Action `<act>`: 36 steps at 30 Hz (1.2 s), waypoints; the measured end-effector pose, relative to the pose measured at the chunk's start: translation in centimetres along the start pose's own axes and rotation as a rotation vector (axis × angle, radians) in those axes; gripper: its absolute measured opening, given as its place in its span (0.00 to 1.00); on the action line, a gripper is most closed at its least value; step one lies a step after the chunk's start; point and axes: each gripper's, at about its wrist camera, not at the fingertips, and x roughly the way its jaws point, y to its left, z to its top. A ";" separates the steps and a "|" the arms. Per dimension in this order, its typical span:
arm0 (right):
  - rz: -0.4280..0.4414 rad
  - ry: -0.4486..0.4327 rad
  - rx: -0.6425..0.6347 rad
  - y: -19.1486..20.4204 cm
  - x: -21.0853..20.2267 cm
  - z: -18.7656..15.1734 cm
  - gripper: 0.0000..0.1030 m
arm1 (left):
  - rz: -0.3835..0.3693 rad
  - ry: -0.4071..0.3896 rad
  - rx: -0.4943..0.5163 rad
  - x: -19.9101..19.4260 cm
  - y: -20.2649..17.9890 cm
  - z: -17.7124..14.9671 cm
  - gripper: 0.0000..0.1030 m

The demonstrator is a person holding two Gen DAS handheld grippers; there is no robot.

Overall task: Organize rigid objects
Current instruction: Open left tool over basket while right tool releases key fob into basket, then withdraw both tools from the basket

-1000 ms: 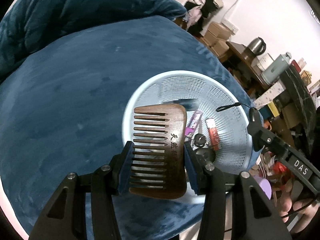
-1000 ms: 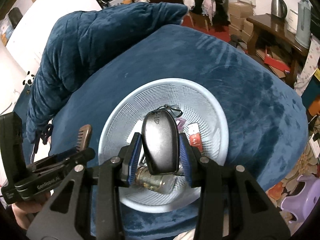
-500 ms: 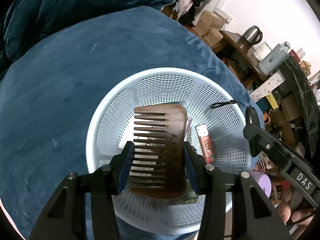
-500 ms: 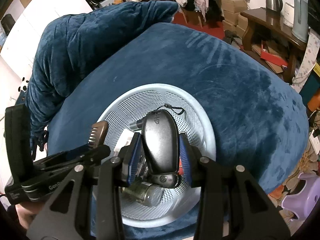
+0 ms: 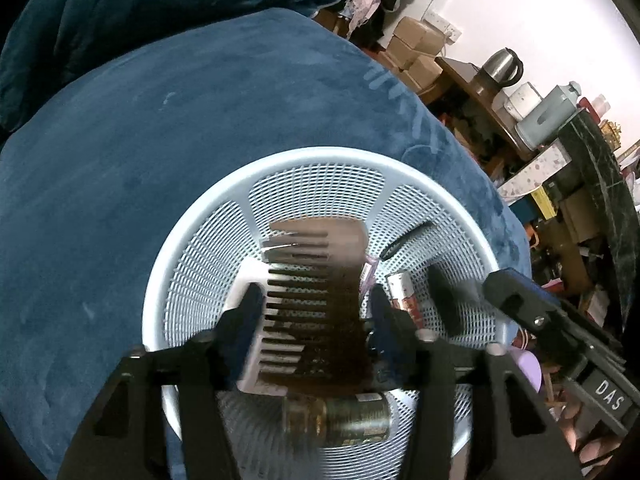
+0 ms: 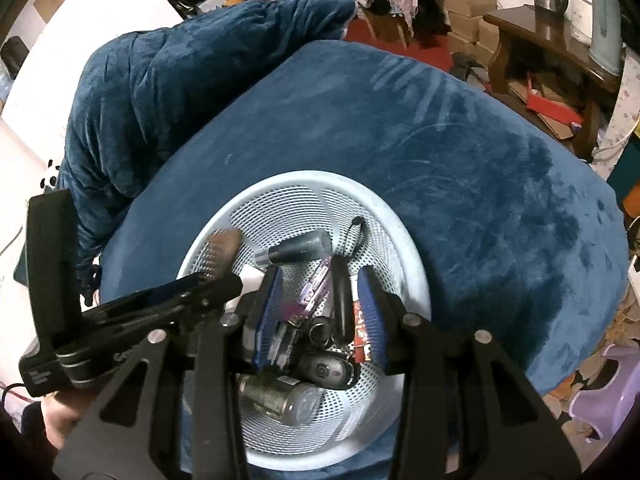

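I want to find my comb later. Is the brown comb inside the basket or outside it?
Inside. The brown comb shows blurred over the mesh within the basket rim, between the opening jaws of the left gripper, whose pads no longer press it.

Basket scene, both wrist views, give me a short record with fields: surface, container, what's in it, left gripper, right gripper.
surface: blue plush cover
container: round pale blue mesh basket sitting on the cover
contents: metal can, dark key fob, red tube, purple packet, dark capped tube
left gripper: over the basket, jaws opening, blurred wooden comb between them, pads clear of it
right gripper: over the basket, jaws opening, black oblong object slipping down between them
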 end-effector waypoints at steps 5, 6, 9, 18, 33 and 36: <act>-0.025 0.010 0.006 0.0 -0.1 -0.4 0.50 | 0.068 -0.013 -0.026 -1.1 0.9 -0.5 0.98; -0.024 0.017 0.008 0.1 -0.1 -0.5 0.54 | 0.082 -0.024 -0.031 -1.5 1.1 -0.7 1.00; -0.017 0.024 0.007 0.4 -0.2 -0.9 0.72 | 0.107 -0.053 -0.038 -2.6 1.9 -1.1 1.00; -0.056 0.047 -0.039 1.8 -0.6 -2.7 1.00 | 0.143 -0.060 -0.055 -4.1 3.8 -3.2 1.00; -0.086 0.055 -0.071 3.6 -0.6 -4.9 1.00 | 0.171 -0.069 -0.100 -5.6 5.9 -5.7 1.00; -0.087 0.045 -0.076 3.8 -0.8 -5.0 1.00 | 0.191 -0.087 -0.108 -5.9 6.3 -6.4 1.00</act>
